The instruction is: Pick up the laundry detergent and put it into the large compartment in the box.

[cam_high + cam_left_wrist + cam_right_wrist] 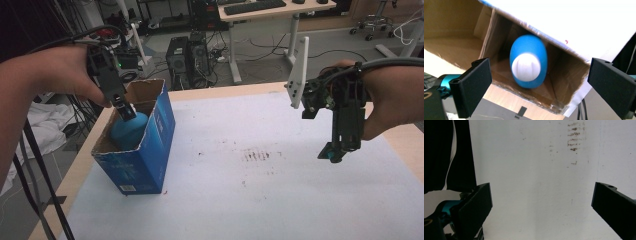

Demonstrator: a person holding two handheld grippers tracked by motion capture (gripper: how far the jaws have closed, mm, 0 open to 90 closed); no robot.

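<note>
A blue bottle with a white cap point(528, 64) lies inside an open blue cardboard box point(150, 150) at the table's left side; its blue body point(127, 131) shows over the box rim in the high view. My left gripper point(124, 111) hangs over the box mouth, jaws open and wide apart, with the bottle below them and untouched. My right gripper point(334, 152) hovers over the white table cover at the right, open, with nothing between its jaws.
A white sheet point(250, 190) with brown smudges point(257, 155) covers the wooden table point(80, 165). A white plate point(298, 72) stands up beside my right hand. Computer towers point(187, 57), cables and a desk stand on the floor beyond the table.
</note>
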